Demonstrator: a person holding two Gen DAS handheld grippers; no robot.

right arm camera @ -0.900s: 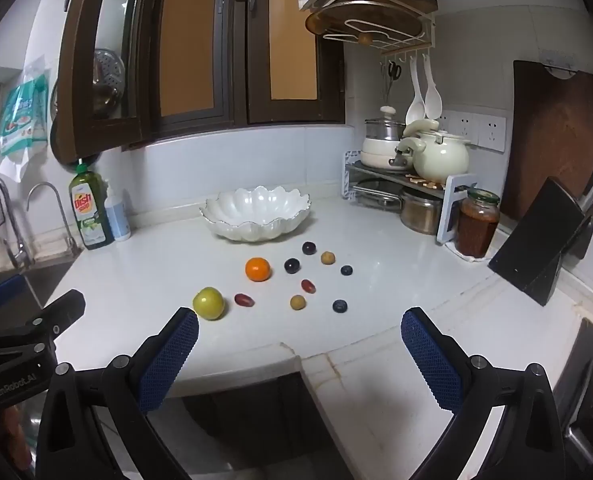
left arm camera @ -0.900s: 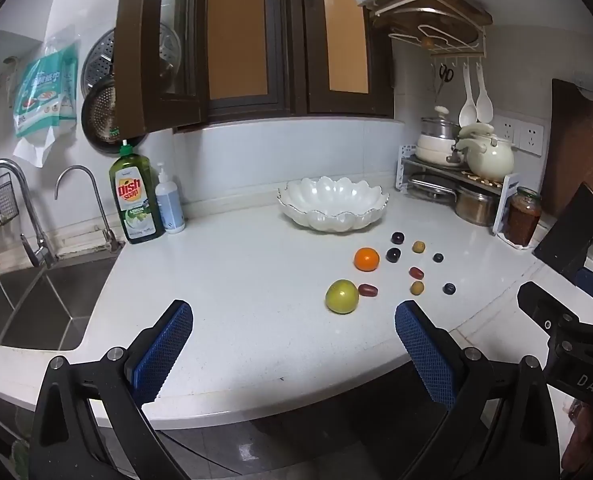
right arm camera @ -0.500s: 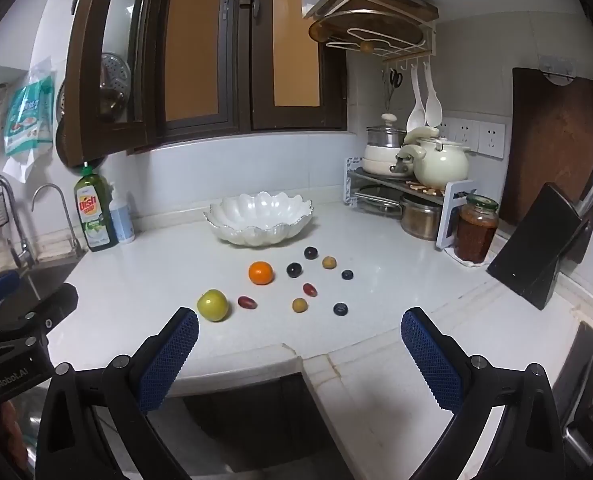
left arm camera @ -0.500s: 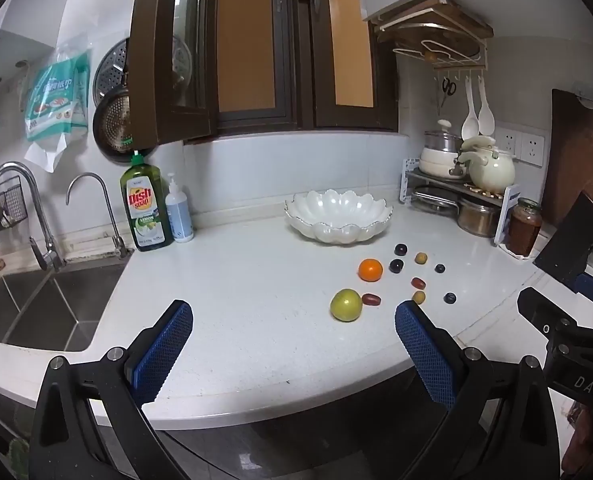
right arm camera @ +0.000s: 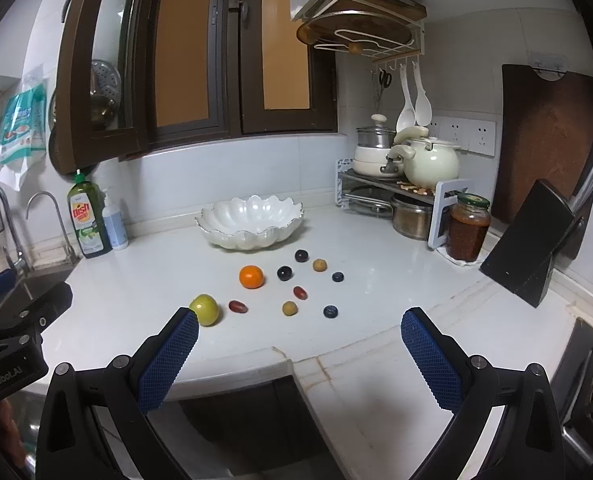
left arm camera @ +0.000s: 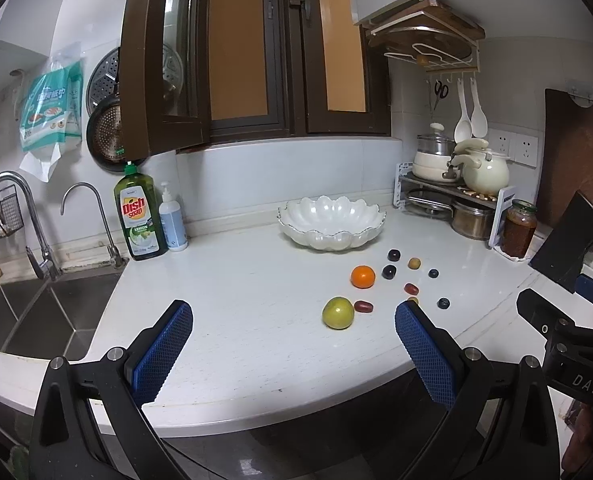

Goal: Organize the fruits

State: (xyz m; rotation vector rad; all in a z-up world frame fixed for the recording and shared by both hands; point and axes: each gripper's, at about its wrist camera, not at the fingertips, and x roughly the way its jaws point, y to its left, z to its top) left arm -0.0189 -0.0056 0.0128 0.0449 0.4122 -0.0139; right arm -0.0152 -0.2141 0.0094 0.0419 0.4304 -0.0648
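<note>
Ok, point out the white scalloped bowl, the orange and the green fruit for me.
white scalloped bowl [right arm camera: 232, 242], right wrist view, on its front outer wall.
orange [right arm camera: 251, 276], right wrist view, middle of its skin.
green fruit [left arm camera: 337, 312], left wrist view, centre of its top.

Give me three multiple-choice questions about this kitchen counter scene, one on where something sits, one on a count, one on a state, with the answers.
1. Where does the orange lie?
A. in the bowl
B. on the counter before the bowl
C. in the sink

2. How many small fruits lie near the orange and green fruit?
A. three
B. five
C. eight

3. What does the bowl hold?
A. nothing
B. the orange
C. water

Answers: 1 B, it rests on the counter short of the bowl. 2 C, eight show in the right view. 3 A, its inside is bare white.
</note>
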